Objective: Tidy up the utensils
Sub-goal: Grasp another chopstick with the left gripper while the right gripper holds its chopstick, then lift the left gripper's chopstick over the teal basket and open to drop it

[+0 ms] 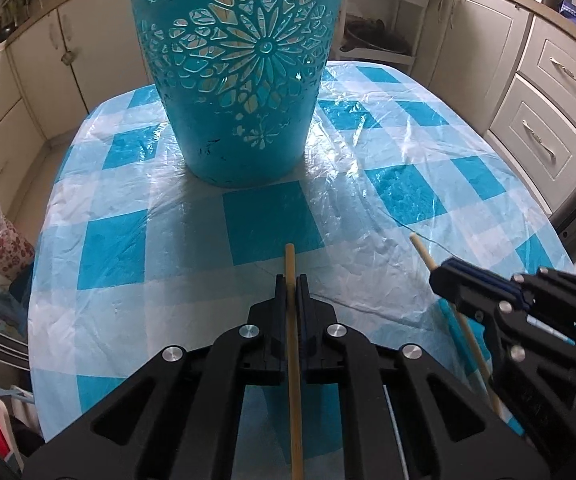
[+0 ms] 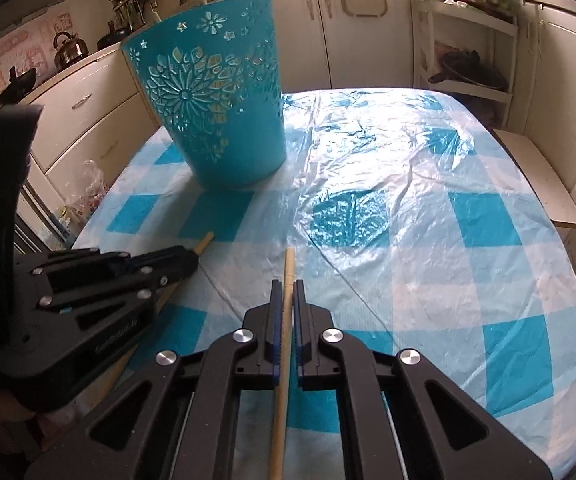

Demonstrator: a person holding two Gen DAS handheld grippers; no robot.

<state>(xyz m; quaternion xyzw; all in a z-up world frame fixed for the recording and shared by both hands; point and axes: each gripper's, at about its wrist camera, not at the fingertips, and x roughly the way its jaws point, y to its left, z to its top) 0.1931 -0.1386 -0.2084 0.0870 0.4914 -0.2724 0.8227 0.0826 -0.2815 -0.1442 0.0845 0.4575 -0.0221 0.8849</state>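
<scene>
We squeeze our black left gripper (image 1: 291, 280) tight on a thin, light wooden stick (image 1: 293, 344). The stick runs back between the jaws and its tip pokes out in front. Our black right gripper (image 2: 287, 285) is squeezed tight on a second thin wooden stick (image 2: 282, 352) the same way. The two grippers sit side by side, low over the blue-and-white checked plastic tablecloth (image 2: 408, 240). Farther back on the cloth stands a tall turquoise plastic bucket with cut-out flowers (image 1: 244, 80), upright, well apart from both sticks.
</scene>
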